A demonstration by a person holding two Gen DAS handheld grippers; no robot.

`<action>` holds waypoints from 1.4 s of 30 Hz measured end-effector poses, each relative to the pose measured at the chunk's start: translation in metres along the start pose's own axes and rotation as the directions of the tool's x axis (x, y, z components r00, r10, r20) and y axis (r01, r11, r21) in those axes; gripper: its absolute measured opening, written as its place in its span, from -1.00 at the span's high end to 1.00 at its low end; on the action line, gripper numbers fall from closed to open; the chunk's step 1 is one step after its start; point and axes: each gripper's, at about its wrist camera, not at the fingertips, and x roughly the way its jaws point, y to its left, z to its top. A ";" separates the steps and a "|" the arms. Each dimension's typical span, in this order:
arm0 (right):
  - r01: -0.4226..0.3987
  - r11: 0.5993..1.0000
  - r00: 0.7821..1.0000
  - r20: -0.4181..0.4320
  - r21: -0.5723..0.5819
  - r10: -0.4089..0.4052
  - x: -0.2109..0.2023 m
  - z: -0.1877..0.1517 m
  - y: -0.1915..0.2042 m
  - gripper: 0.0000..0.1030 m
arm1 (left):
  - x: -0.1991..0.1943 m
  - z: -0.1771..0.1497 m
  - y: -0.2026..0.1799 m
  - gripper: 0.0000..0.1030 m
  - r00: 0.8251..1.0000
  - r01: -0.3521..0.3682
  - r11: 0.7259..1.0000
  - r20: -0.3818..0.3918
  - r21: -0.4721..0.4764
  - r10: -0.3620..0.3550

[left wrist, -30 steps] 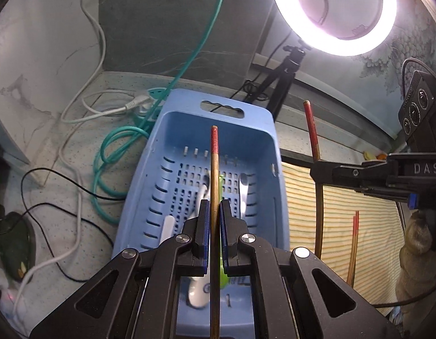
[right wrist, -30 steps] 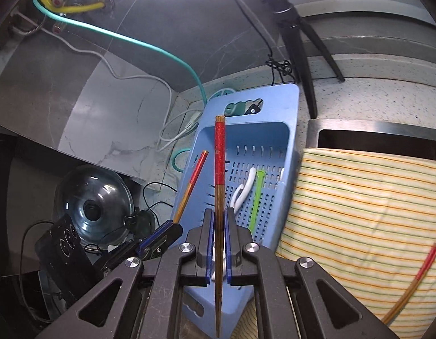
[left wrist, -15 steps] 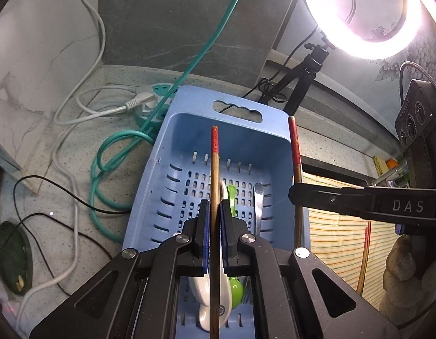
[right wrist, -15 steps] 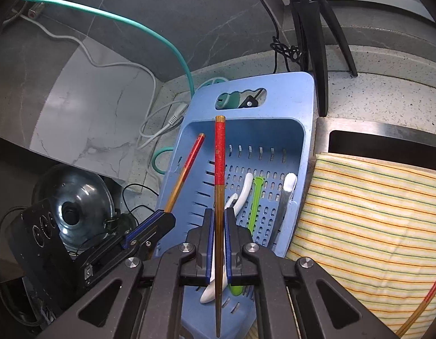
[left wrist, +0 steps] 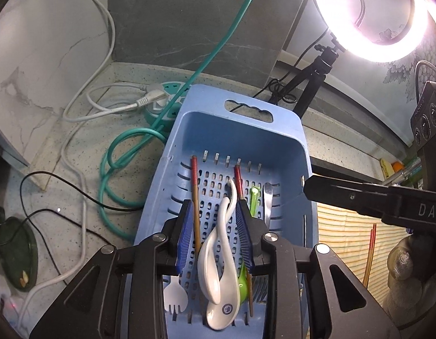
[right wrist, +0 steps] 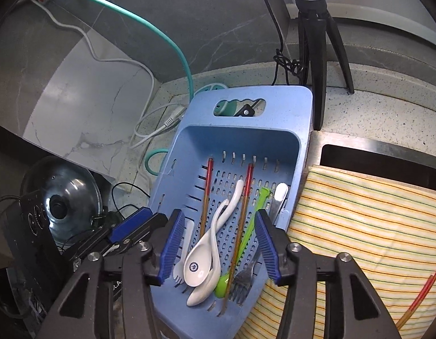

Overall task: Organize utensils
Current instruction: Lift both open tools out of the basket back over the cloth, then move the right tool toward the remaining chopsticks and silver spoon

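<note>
A blue slotted basket (left wrist: 240,130) (right wrist: 246,138) holds two red-tipped chopsticks, one at the left (left wrist: 194,195) (right wrist: 206,189) and one in the middle (left wrist: 238,178) (right wrist: 245,206), with white spoons (left wrist: 218,257) (right wrist: 209,240), a green spoon (right wrist: 246,231), a white fork (left wrist: 175,293) and a metal fork (right wrist: 243,279). My left gripper (left wrist: 213,240) is open and empty over the basket. My right gripper (right wrist: 216,243) is open and empty over it too. Another red-tipped chopstick pair (left wrist: 370,251) (right wrist: 418,296) lies on the striped cloth.
A striped cloth (right wrist: 373,226) covers the sink to the right of the basket. A teal cable coil (left wrist: 119,175), white cable and power strip (left wrist: 167,101) lie left and behind. A tripod (right wrist: 317,42) with ring light (left wrist: 370,14) stands behind. A pot lid (right wrist: 59,200) sits far left.
Both grippers opened and let go of their chopsticks, which now lie in the basket. Both grippers came lower and closer over the basket.
</note>
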 end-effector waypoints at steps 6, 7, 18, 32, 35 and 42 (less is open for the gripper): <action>0.004 1.000 1.000 0.008 -0.007 -0.004 -0.006 -0.001 -0.001 0.05 | -0.002 0.000 -0.004 0.44 1.000 0.001 1.000 -0.001 0.000 -0.001; 0.004 1.000 1.000 0.010 -0.009 -0.004 -0.008 -0.001 -0.001 0.05 | -0.003 -0.001 -0.004 0.44 1.000 0.003 1.000 -0.001 0.002 -0.003; -0.031 0.999 0.999 0.040 -0.018 0.032 -0.051 -0.009 -0.015 0.05 | -0.032 -0.011 -0.027 0.26 0.999 0.021 0.998 0.027 0.055 -0.022; -0.086 0.996 0.992 0.087 -0.025 0.088 -0.142 -0.040 -0.068 0.05 | -0.070 -0.054 -0.097 0.26 0.995 0.077 0.972 0.037 0.222 -0.087; -0.086 0.996 0.992 0.095 0.002 0.086 -0.159 -0.050 -0.088 0.05 | -0.073 -0.065 -0.114 0.26 0.993 0.106 0.964 0.028 0.243 -0.116; -0.066 0.997 0.996 0.067 0.033 0.064 -0.178 -0.080 -0.130 0.05 | -0.077 -0.100 -0.154 0.26 0.980 0.195 0.943 -0.012 0.269 -0.199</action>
